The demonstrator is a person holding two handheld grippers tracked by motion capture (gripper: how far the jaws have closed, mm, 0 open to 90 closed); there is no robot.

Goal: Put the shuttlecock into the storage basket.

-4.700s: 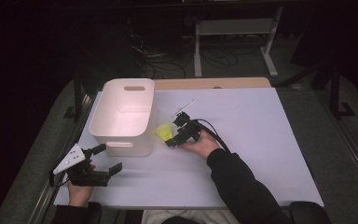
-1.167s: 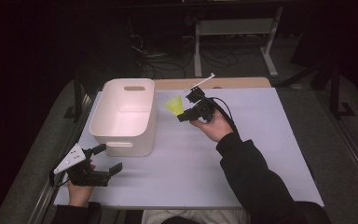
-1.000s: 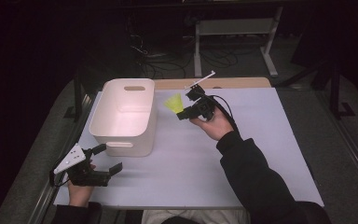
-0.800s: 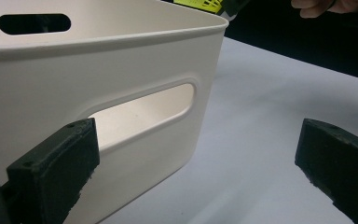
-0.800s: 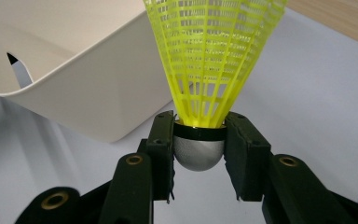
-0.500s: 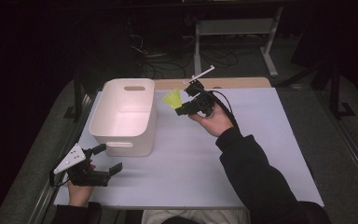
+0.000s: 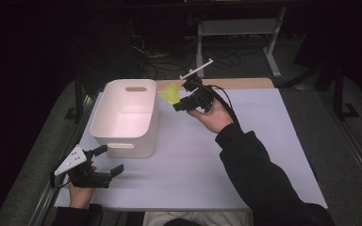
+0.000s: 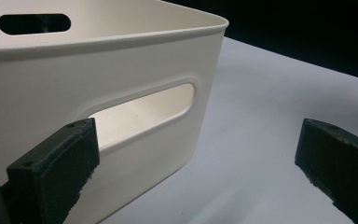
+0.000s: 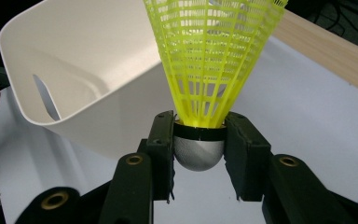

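A yellow plastic shuttlecock (image 9: 213,56) with a silver rounded head and black band is pinched at its head by my right gripper (image 9: 199,154). In the high view that right gripper (image 7: 180,104) holds the shuttlecock (image 7: 169,92) in the air just right of the white bin's (image 7: 104,117) far right corner. The skirt points toward the bin (image 9: 74,70). My left gripper (image 7: 107,160) rests on the table at the near left, jaws wide apart with nothing between them. Its view looks at the bin's near wall and handle slot (image 8: 140,112).
The white table (image 7: 264,141) stretches to the right of the bin, with a wooden strip (image 7: 245,83) along its far edge. A metal stand and cables lie on the dark floor beyond. The person's right sleeve (image 7: 259,179) crosses the table's near middle.
My right gripper has lifted the shuttlecock off the table beside the bin and carried it up and toward the far side, drifting left toward the bin's rim. The left gripper has stayed put.
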